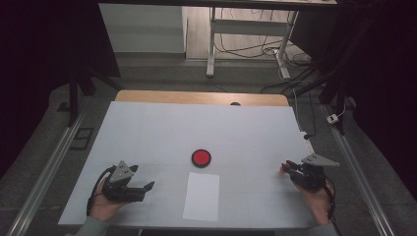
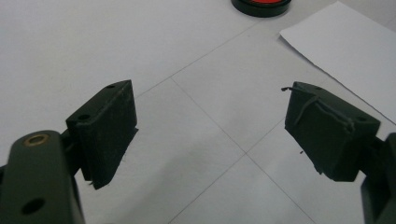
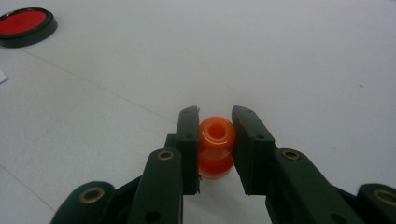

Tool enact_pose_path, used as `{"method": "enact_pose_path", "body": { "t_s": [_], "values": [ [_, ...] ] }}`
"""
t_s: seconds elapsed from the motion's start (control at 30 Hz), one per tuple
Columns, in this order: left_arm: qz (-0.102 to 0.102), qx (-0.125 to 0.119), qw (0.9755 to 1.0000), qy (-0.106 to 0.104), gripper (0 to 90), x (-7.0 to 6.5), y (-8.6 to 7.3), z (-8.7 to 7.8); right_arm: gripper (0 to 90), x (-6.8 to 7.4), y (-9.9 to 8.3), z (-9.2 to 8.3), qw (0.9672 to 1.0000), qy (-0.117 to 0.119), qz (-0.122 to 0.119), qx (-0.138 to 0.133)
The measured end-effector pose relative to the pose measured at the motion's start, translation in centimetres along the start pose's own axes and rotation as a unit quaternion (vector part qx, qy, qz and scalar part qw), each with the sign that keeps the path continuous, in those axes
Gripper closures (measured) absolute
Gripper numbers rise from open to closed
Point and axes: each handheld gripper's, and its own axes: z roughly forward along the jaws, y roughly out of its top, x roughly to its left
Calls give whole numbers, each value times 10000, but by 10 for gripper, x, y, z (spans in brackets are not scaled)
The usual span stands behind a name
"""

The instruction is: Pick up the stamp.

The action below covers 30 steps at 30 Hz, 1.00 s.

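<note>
Two grippers rest on the table [image 1: 147,128]. My right gripper [image 3: 215,128] pinches an orange spool [image 3: 216,145] at the table's right side, upright on the surface. My left gripper [image 2: 210,126] stands wide, nothing between, near the paper [image 1: 201,195] and red disc [image 1: 201,158].

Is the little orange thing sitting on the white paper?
No, the orange spool-shaped piece is pinched between the right gripper's fingers over the bare table, far from the sheet of paper.
</note>
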Motion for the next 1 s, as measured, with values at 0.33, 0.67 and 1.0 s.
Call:
{"method": "enact_pose_path", "body": {
  "t_s": [0.33, 0.67, 1.0],
  "values": [
    [-4, 13, 10000, 11, 172, 0, 0, 1, 719, 7, 8, -4, 9996, 143, 33, -245],
    [-12, 5, 10000, 22, 173, 0, -1, 1, 719, 17, 16, -6, 9984, 334, 39, -460],
    [-6, -8, 10000, 46, 173, -1, -1, 0, 719, 25, 23, -9, 9961, 560, 92, -671]
  ]
}}
